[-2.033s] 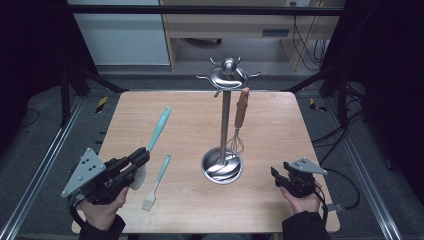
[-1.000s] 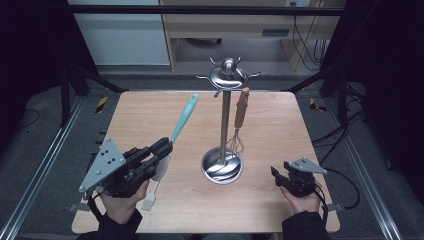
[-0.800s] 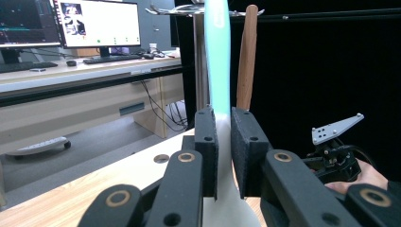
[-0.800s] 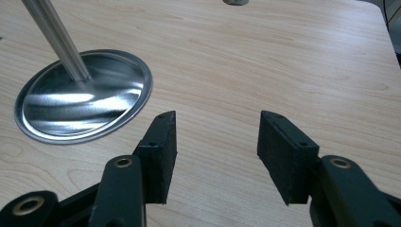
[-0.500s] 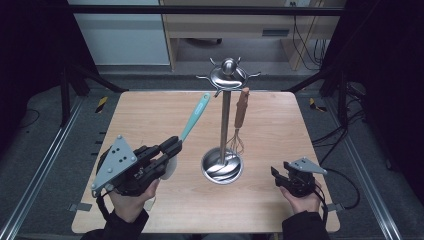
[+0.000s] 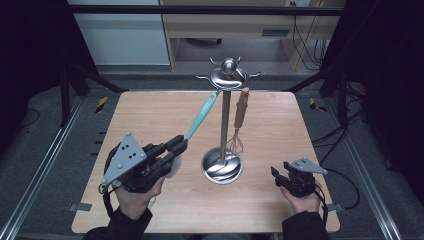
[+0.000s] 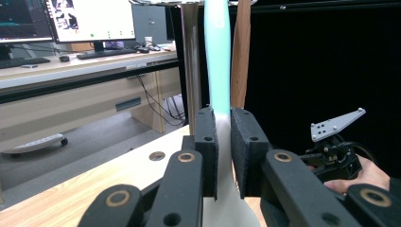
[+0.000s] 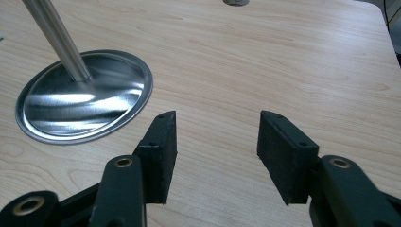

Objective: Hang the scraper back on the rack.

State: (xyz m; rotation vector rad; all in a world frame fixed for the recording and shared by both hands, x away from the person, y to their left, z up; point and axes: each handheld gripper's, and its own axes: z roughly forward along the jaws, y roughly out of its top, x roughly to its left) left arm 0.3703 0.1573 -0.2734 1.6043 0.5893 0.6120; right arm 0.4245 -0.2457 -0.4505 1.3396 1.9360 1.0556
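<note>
Left gripper (image 6: 176,146): pinching teal spatula (image 6: 202,115) — handle raised toward rack (image 6: 227,76) hook
Right gripper (image 6: 278,175): spread, idle on table (image 6: 310,130)

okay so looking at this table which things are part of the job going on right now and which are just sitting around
In the job:
- teal-handled utensil, clamped in the left gripper, its handle tip up by the hooks
- steel hanging stand

Just sitting around:
- wooden-handled whisk, already hanging on the stand
- right gripper, jaws open, resting on the table
</note>
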